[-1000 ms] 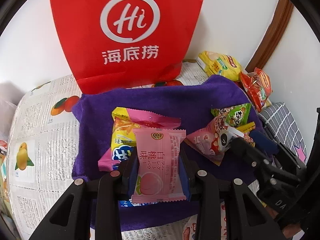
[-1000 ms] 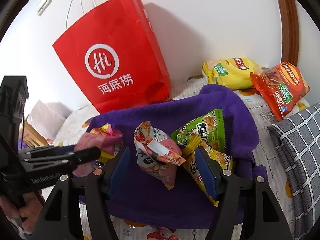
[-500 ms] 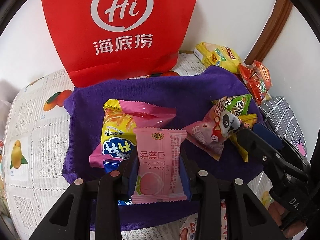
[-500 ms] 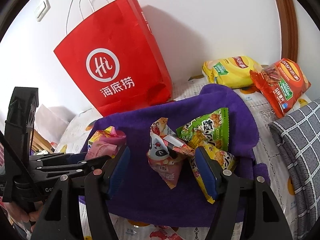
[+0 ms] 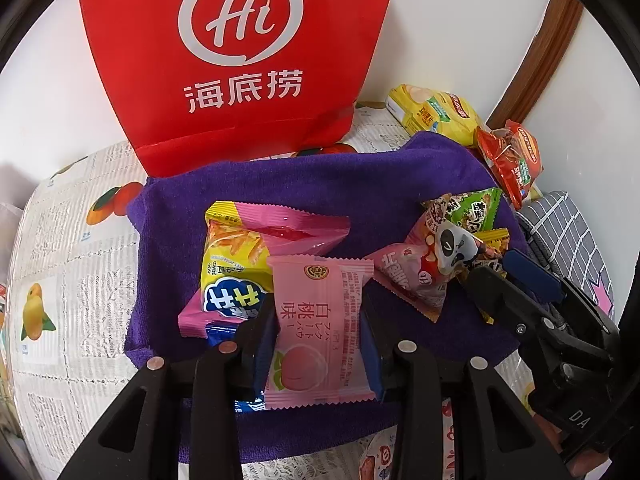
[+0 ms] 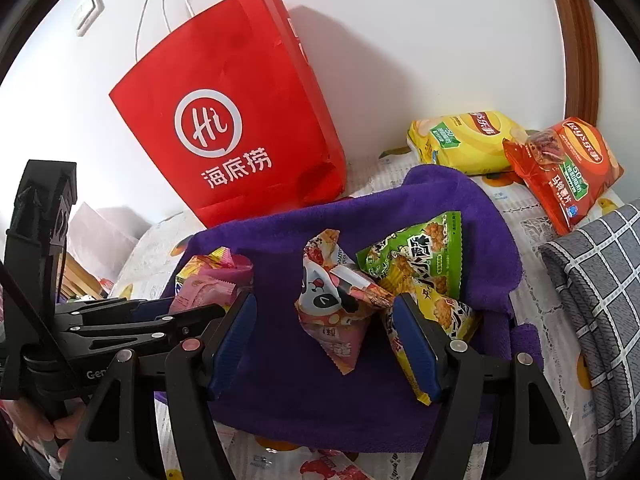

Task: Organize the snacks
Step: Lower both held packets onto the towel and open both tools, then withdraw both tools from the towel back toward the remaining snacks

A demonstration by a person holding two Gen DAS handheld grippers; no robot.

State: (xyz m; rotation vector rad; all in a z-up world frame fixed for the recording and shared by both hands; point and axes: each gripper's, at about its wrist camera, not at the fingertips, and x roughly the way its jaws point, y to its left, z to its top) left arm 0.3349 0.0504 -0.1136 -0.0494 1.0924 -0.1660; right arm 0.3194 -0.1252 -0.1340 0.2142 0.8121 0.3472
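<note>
Snacks on the purple towel (image 5: 304, 184): left gripper (image 5: 320, 344) clamps the pink peach packet (image 5: 318, 332) upright; right gripper (image 6: 326, 344), jaws opening, straddles the panda packet (image 6: 336, 312) lying just ahead, untouched.

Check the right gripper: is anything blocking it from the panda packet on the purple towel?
Nothing visible does. The right gripper, jaws opening, already straddles the panda packet; only the yellow snack packet crowds its right-hand finger on the purple towel.
</note>
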